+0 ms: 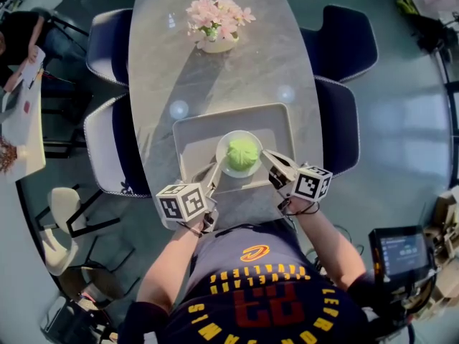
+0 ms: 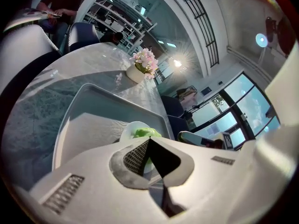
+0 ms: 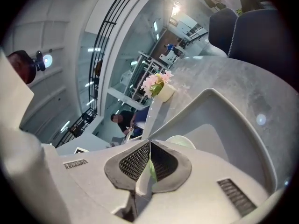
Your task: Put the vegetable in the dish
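Observation:
A green leafy vegetable [image 1: 243, 153] lies in a small white dish [image 1: 240, 133] that rests on a grey tray [image 1: 188, 131] at the near end of the table. My left gripper [image 1: 214, 172] is at the dish's near-left rim. My right gripper [image 1: 267, 155] is at its right rim. In the left gripper view the jaws [image 2: 148, 140] meet over the dish [image 2: 127, 130], with the vegetable [image 2: 142, 133] just beyond. In the right gripper view the gripper [image 3: 149, 143] pinches a thin white sliver of rim, and the dish [image 3: 180, 141] shows past it.
A pot of pink flowers [image 1: 217, 20] stands at the far end of the marble table [image 1: 215, 84]. Dark chairs flank the table at the left [image 1: 107, 149] and right [image 1: 337, 120]. A person sits at another table at the far left [image 1: 21, 41].

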